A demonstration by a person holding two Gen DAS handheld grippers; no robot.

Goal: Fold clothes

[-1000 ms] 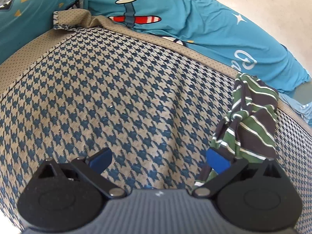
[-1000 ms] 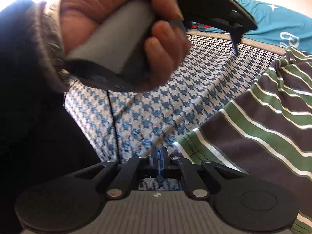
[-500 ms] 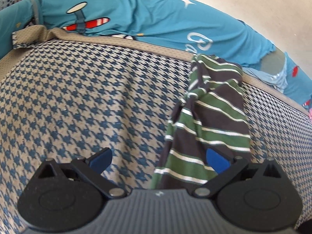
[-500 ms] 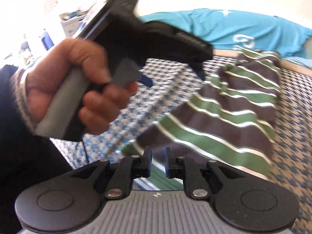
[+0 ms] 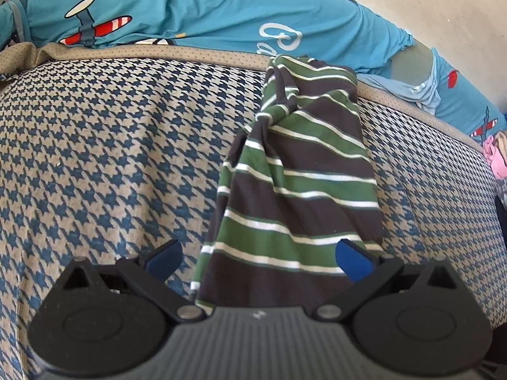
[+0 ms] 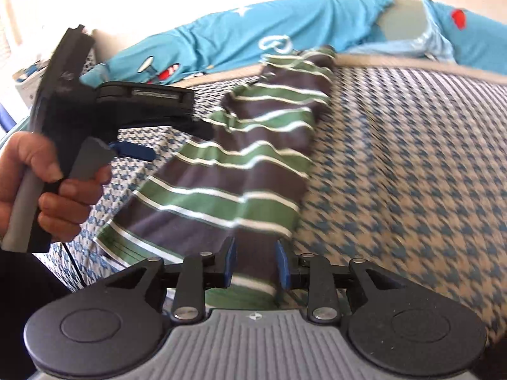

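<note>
Here the right gripper [image 6: 255, 261] has its two blue pads a little apart, and the near hem of the striped shirt [image 6: 234, 171] passes between them. Whether the pads really press the cloth I cannot tell, because this view is blurred; the gap suggests that they have let go or are about to close. The left gripper [image 5: 258, 255] is released, its fingers spread wide, and the lower edge of the same striped shirt [image 5: 294, 190] lies in the space between them, nearer to the pad at 3 o'clock. No pad touches the cloth as far as I can see. In the right wrist view the person's left hand [image 6: 47, 186] grips the handle of the left tool at 9 o'clock, with the tool body reaching over the shirt's left side.

The shirt, green and dark grey with thin white stripes, is bunched into a long narrow heap that runs from the grippers toward 12 o'clock on the houndstooth cover [image 5: 111, 145]. Probably both tools come to the near hem so that the garment can be pulled flat before any fold. Beyond it, at the far edge, lies a turquoise sheet with aeroplane prints [image 5: 190, 9], and some pink cloth [image 5: 496, 155] shows at 3 o'clock.
</note>
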